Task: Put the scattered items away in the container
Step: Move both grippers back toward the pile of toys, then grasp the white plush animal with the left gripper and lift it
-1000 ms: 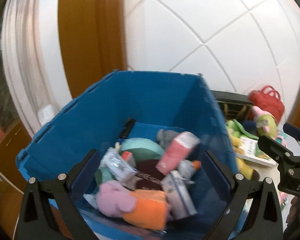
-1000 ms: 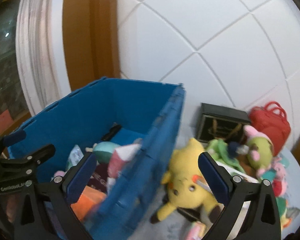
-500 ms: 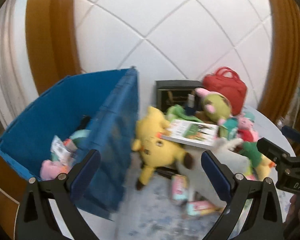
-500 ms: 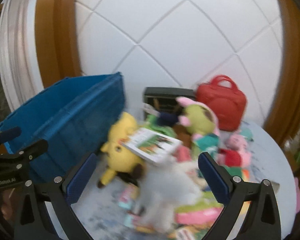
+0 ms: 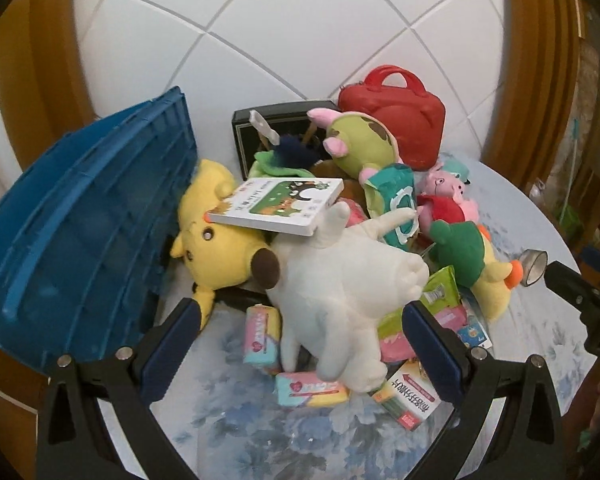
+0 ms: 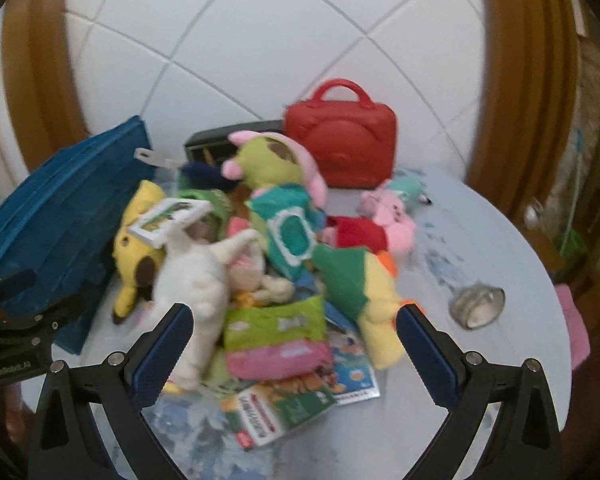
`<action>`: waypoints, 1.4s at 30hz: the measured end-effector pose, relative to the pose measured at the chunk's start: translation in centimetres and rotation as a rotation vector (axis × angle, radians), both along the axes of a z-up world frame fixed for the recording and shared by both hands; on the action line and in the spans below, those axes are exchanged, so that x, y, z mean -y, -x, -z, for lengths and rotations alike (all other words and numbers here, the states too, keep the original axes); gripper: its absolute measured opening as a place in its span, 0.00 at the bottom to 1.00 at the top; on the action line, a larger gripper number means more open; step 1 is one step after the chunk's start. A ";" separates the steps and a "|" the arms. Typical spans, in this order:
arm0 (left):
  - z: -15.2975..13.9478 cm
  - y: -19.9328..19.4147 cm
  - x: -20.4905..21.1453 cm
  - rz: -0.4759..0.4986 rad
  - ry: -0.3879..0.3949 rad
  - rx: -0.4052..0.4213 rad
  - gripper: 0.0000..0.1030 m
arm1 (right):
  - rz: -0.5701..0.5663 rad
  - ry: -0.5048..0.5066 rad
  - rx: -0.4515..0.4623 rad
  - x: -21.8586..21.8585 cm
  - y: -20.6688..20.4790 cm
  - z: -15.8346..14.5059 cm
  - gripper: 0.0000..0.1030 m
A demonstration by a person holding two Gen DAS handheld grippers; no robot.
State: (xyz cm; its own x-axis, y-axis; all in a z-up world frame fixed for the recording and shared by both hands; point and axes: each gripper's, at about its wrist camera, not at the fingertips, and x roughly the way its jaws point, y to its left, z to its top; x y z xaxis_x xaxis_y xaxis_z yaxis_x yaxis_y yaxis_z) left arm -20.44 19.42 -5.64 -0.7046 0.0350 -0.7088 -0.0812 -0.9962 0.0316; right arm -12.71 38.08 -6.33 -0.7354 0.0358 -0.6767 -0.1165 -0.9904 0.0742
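Swung away from the interior of the blue ribbed plastic crate (image 5: 88, 224) within the last second; now aimed at the pile on the round pale-blue floral counter (image 5: 540, 320). Left hand-held gripper (image 5: 300, 344) spread wide and empty, framing the large white plush animal (image 5: 340, 280), not touching it. Right hand-held gripper (image 6: 292, 344) likewise parted and empty, above a green-and-pink soft packet (image 6: 276, 332). Meaning for the task, as a judgement: one deposit complete, next pick not yet begun, most of the clutter outstanding.

Crate at the left edge of the counter, its outer wall touching the yellow plush toy (image 5: 216, 240). White-edged picture book (image 5: 280, 204) resting tilted across that toy and the white plush. Red hard-shell handbag (image 5: 396, 120) upright at the back against the white quilted wall.

Left wrist view only: sharp detail of small pastel sweet packets (image 5: 308, 388) and a red-and-white carton (image 5: 408, 400) near the front edge. Right wrist view only, though blurred: flat printed leaflets (image 6: 352, 368) under the packet, and more bare counter around the clear tape roll (image 6: 476, 304), which sits well apart from the pile. Crate contents hidden in both.
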 end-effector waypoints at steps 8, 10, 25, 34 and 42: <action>3.2 3.5 2.1 -0.025 0.024 0.066 0.99 | -0.013 0.027 0.047 0.7 3.6 1.6 1.00; 3.6 4.2 3.3 -0.039 0.020 0.072 0.99 | -0.040 0.037 0.056 1.8 4.9 2.1 1.00; 8.3 7.4 7.7 -0.127 0.024 0.176 0.99 | -0.252 0.020 0.196 9.4 12.3 9.4 0.50; 9.6 8.9 4.2 -0.137 -0.005 0.207 0.99 | -0.238 0.072 0.251 2.5 15.1 12.3 0.76; 12.1 9.5 1.0 -0.101 -0.016 0.247 0.99 | -0.301 0.112 0.258 0.4 15.8 13.3 0.77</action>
State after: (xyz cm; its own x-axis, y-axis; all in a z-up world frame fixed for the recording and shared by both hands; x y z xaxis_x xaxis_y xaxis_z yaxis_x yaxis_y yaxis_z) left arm -29.92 18.46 -17.79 -0.5110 -0.0144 -0.8595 0.0156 -0.9999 0.0074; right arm -28.55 37.70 -19.66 -0.5074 -0.2399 -0.8276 0.1485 -0.9704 0.1903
